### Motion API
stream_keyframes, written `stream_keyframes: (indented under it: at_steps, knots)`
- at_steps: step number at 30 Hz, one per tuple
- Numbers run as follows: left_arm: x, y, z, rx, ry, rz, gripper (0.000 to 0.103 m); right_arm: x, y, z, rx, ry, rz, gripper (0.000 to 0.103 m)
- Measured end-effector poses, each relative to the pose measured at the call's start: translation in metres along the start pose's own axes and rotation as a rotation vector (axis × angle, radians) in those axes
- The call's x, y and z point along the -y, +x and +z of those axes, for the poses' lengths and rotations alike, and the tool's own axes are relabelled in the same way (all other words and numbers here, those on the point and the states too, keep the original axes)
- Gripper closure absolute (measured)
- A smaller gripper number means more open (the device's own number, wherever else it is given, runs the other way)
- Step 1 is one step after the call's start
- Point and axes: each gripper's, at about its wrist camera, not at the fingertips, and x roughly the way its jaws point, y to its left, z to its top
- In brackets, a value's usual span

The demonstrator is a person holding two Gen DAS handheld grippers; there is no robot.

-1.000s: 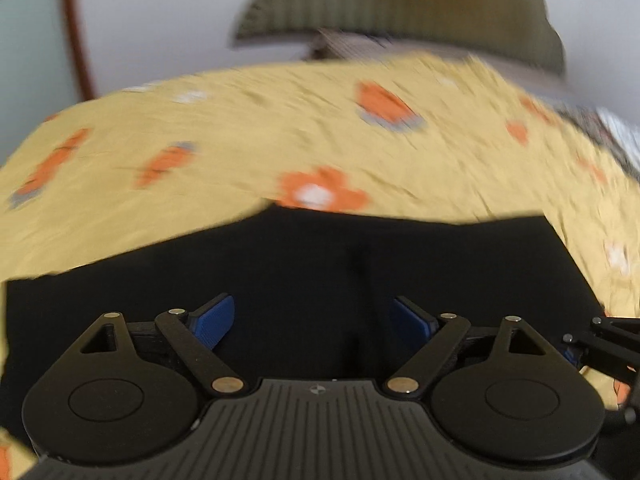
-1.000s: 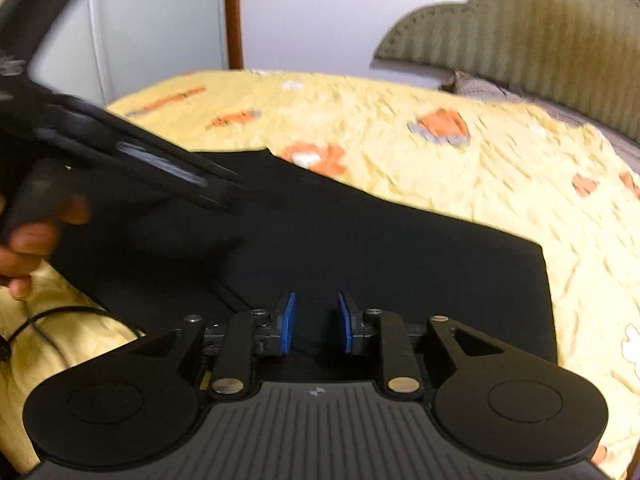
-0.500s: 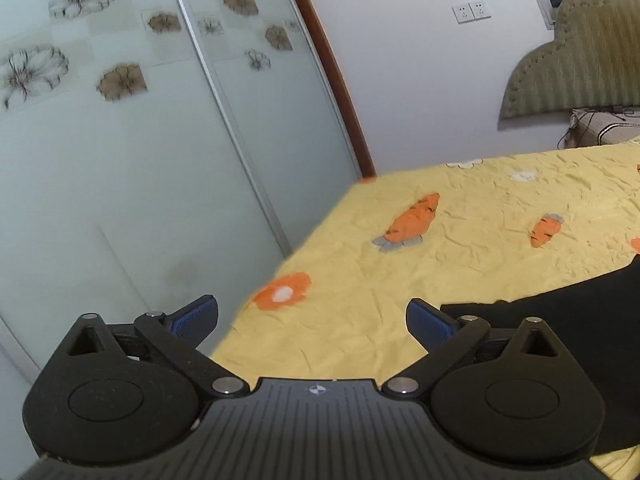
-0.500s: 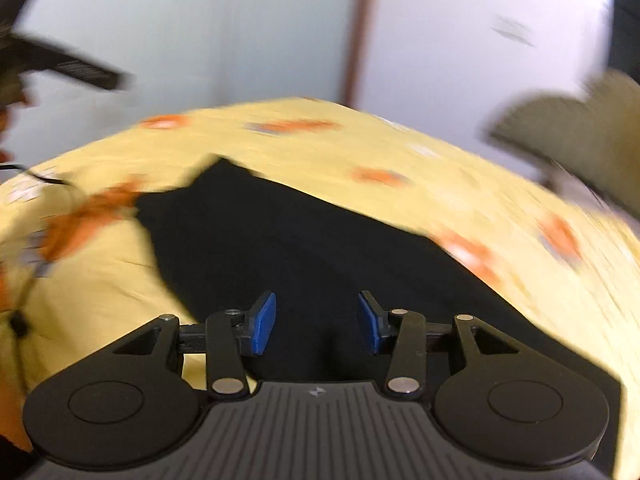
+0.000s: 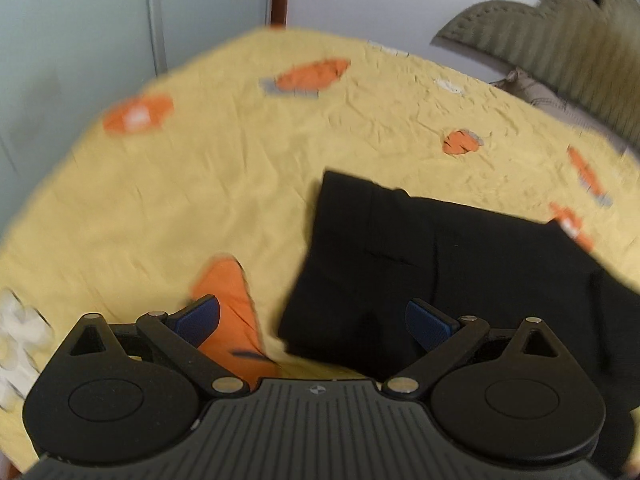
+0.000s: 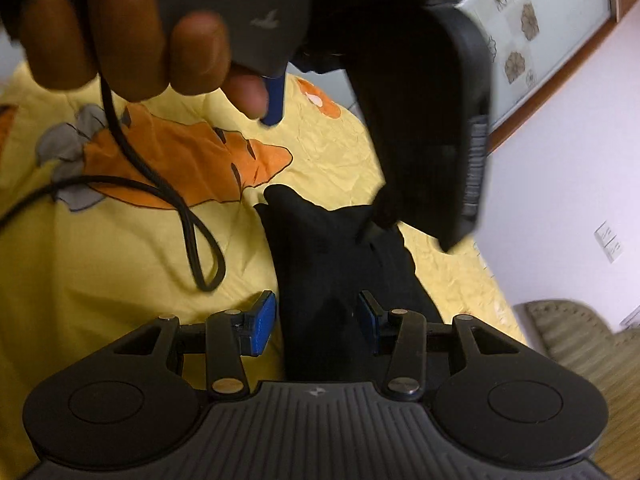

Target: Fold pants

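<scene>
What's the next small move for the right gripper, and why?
Probably ease the right gripper forward and close on the black pants. Its jaws have just been opening, and the cloth sits between the pads, apparently unpinched. The left gripper is wide open, holding nothing, over the yellow sheet.

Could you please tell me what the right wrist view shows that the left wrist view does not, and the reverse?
Only the right wrist view shows a hand holding the other gripper's handle, a looped black cable, and the right gripper, open over the black pants. Only the left wrist view shows the left gripper, open wide, and the pants' whole folded outline. Both show the pants, the yellow carrot-print bedsheet and the headboard.
</scene>
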Motion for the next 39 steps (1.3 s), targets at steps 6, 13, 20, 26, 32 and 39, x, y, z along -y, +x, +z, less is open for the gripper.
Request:
stream_keyframes:
  at_steps: [6,13,20,26,32,39]
  knots:
    - [-0.03,0.023,0.002,-0.113,-0.257,-0.144,0.002,-0.021,0.014,0.008,0.036,-0.136,-0.079,0.06]
    - [-0.036,0.032,0.004,-0.128,-0.333,-0.268,0.002,-0.002,0.016,0.006,0.076,0.018,-0.007,0.082]
    - [-0.045,0.06,0.005,-0.17,-0.519,-0.454,0.004,0.054,0.002,0.002,0.134,0.347,0.111,0.085]
    - [-0.046,0.083,0.014,-0.168,-0.624,-0.522,0.058,0.064,-0.008,-0.005,0.135,0.424,0.164,0.085]
    - [-0.042,0.084,0.013,-0.165,-0.6,-0.507,0.079,0.089,-0.04,-0.025,0.135,0.505,0.303,0.084]
    - [-0.017,0.062,0.016,-0.052,-0.413,-0.386,0.081,0.121,-0.036,-0.046,0.066,0.697,0.241,0.084]
